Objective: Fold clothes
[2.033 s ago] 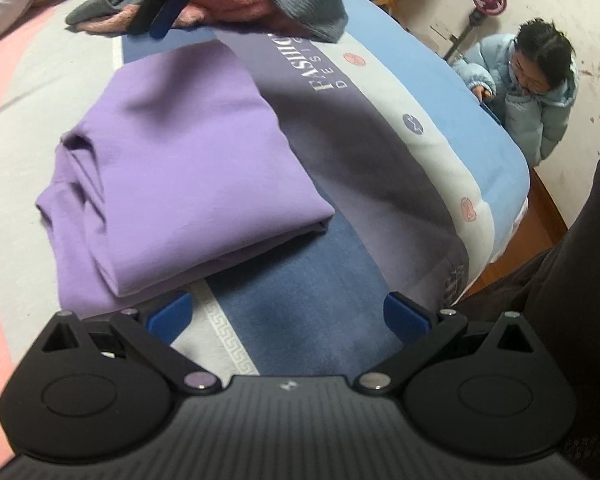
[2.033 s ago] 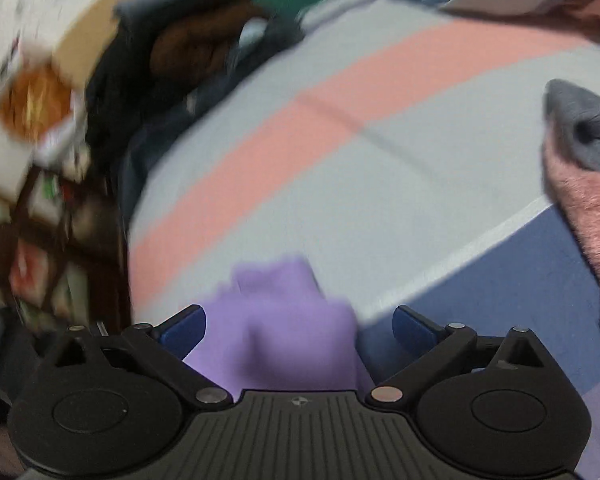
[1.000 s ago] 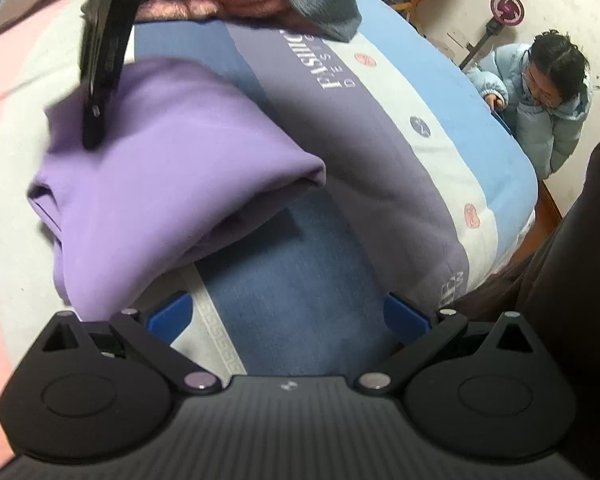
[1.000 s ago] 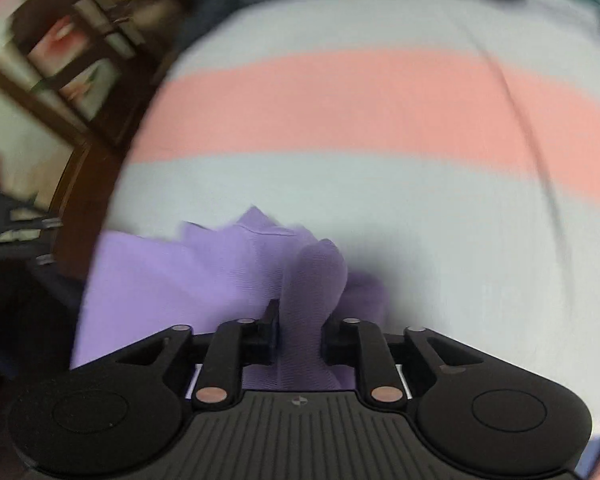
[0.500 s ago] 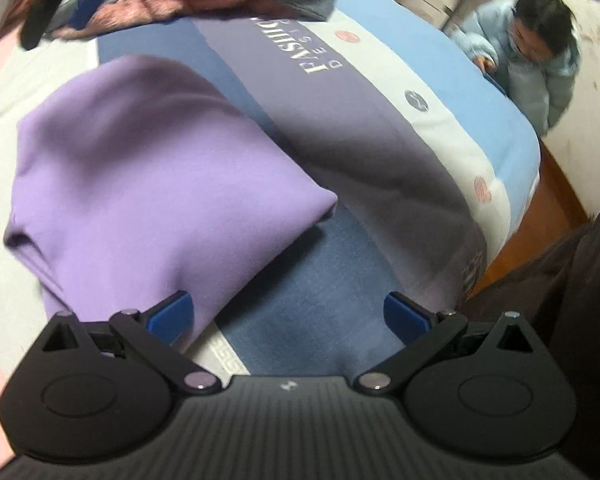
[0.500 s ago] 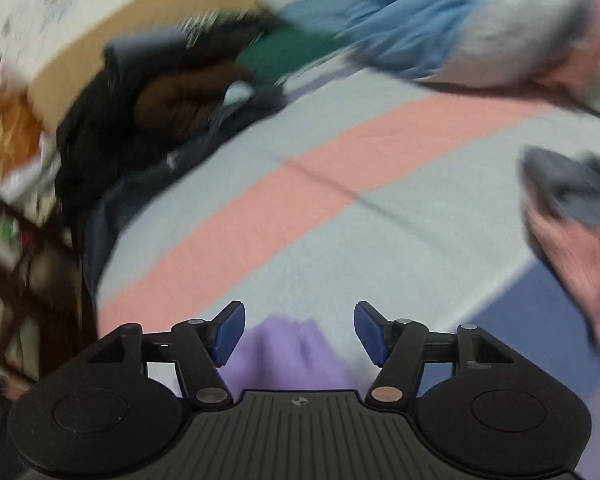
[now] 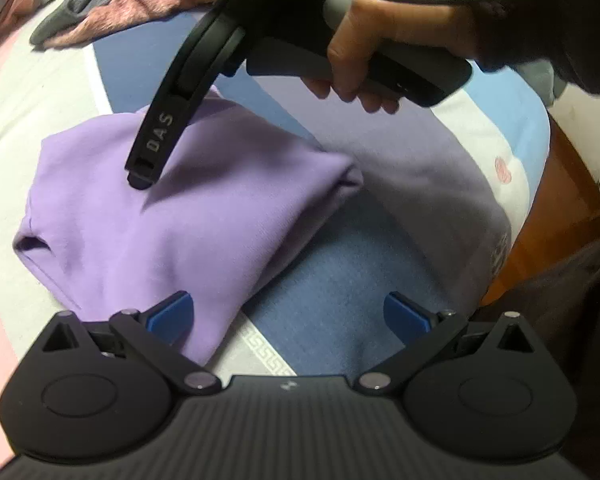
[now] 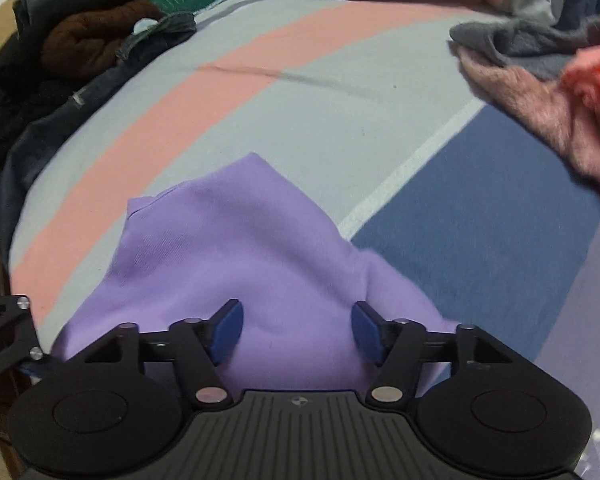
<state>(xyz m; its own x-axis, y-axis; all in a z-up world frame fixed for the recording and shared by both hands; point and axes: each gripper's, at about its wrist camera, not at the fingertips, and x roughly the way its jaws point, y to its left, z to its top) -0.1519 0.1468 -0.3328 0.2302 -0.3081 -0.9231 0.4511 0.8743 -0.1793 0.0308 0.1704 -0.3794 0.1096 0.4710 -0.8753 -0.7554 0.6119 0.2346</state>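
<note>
Now we hold both jaws open and empty: the folded purple garment (image 7: 188, 216) lies on the bed (image 7: 340, 304) at ten o'clock from our left gripper (image 7: 286, 316), long axis probably ten-to-four; the right gripper (image 8: 296, 330) hangs directly over it, nearer.

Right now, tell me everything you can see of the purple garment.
The purple garment is soft, fine-knit cloth, plain lilac, folded into a rough rectangle with rounded, layered edges. It lies flat on the bed cover, across its grey and blue bands. The right gripper hangs over it, jaws open; one finger seems to touch its top.
</note>
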